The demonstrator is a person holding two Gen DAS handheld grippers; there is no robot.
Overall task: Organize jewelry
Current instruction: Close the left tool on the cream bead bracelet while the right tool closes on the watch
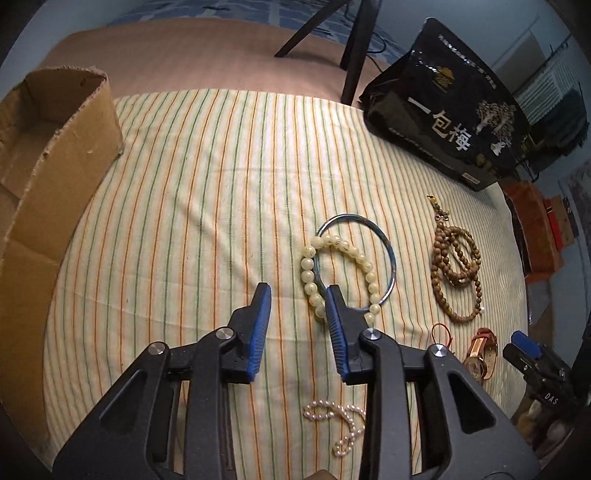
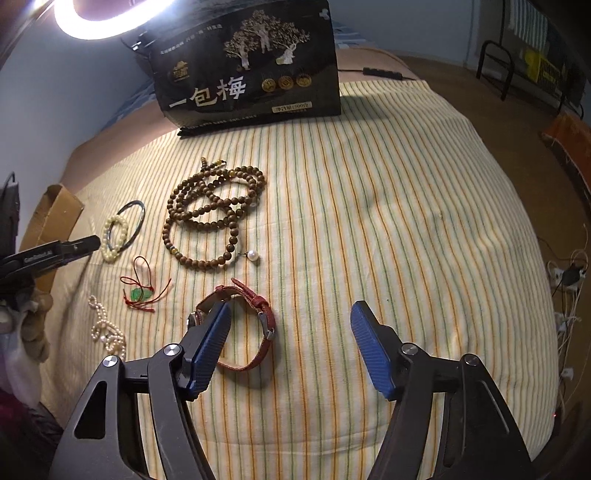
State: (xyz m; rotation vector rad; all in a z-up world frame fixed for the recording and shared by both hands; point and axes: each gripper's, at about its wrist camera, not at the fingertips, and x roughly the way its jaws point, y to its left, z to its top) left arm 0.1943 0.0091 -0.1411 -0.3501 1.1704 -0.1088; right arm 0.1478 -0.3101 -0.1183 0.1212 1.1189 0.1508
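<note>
Both tools gape, grasping nothing. Left tool (image 1: 297,295) hovers beside the cream bead bracelet (image 1: 341,273) lying across the metal bangle (image 1: 384,254); best pinch beads alone, then carry toward the cardboard box (image 1: 55,155).

A ring light (image 2: 110,18) blazes at the top left of the right wrist view, blown out to pure white. It casts glare on the glossy black bag (image 2: 251,66) and a soft shadow behind it across the striped cloth (image 2: 406,221). Both fisheye views bow the stripes outward and darken into black corners. The left wrist view is evenly lit, the centre sharp, the background soft.
</note>
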